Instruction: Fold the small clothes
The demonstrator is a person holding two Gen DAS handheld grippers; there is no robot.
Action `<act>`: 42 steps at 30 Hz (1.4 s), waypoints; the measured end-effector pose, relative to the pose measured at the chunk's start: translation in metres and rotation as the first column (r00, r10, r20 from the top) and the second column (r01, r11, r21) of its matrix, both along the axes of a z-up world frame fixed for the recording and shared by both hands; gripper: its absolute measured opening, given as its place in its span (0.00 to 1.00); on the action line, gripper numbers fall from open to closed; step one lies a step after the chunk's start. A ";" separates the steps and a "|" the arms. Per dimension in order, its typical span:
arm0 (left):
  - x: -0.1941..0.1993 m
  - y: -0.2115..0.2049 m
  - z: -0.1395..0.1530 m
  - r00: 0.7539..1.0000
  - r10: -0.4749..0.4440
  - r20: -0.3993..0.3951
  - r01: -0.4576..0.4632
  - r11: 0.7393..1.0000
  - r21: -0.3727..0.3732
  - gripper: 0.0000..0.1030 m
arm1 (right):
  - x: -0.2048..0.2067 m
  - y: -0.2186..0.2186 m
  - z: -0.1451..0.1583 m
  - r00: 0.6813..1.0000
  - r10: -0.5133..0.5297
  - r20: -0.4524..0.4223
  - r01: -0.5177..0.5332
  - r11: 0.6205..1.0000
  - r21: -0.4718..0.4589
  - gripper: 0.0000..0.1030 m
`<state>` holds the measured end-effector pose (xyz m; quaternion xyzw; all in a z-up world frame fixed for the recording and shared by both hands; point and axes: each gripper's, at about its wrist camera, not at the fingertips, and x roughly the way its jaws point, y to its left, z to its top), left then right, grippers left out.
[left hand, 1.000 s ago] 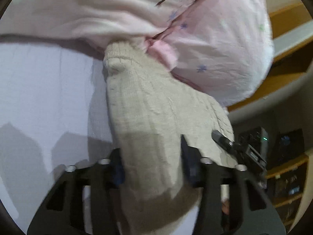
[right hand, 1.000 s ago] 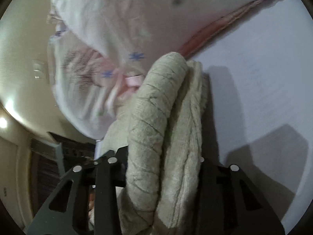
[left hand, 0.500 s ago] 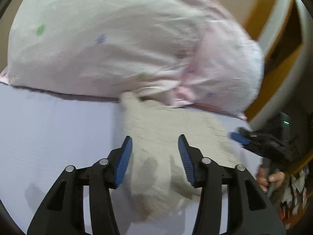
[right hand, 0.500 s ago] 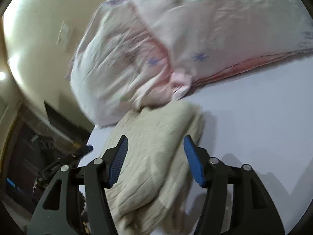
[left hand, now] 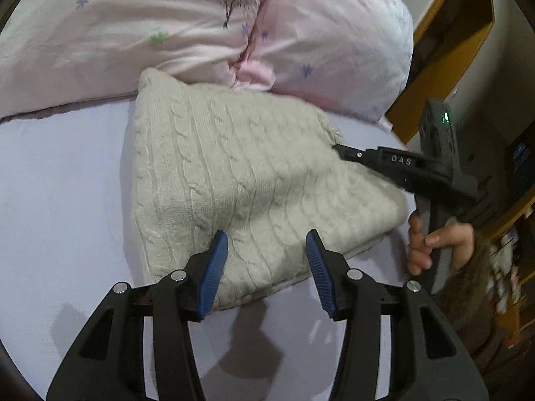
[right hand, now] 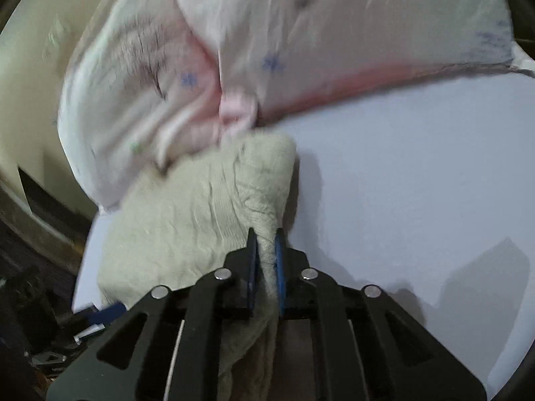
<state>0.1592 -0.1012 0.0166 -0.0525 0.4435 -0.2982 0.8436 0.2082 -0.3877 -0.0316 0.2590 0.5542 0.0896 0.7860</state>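
A cream cable-knit sweater lies folded on the pale lilac sheet, its far end against the pink pillows. My left gripper is open and empty, its blue pads just above the sweater's near edge. My right gripper is shut on a fold of the sweater's edge. In the left wrist view the right gripper touches the sweater's right side, held by a hand.
Two pink flowered pillows lie along the far side of the bed, also in the right wrist view. Wooden shelves stand at the right beyond the bed's edge. Bare sheet spreads to the right of the sweater.
Both grippers let go of the sweater and pulled back from it. The right gripper has since shut on the sweater's edge again. The left stays open.
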 end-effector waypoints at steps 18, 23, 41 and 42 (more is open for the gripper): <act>-0.069 0.043 0.011 0.962 0.236 0.137 -0.252 0.960 0.120 0.99 | -0.025 0.042 0.071 0.991 0.106 0.083 -0.094 0.987 -0.134 0.90; -0.061 0.039 -0.003 0.959 0.257 0.123 -0.277 0.943 0.187 0.99 | -0.087 0.057 0.101 0.986 0.084 0.147 -0.038 0.955 -0.295 0.98; -0.052 0.014 -0.027 0.964 0.235 0.128 -0.265 0.900 0.347 0.99 | -0.111 0.108 0.042 0.979 0.183 -0.087 -0.202 0.877 -0.435 0.98; -0.053 0.014 -0.027 0.964 0.235 0.128 -0.265 0.900 0.347 0.99 | -0.110 0.108 0.042 0.979 0.183 -0.088 -0.203 0.877 -0.436 0.98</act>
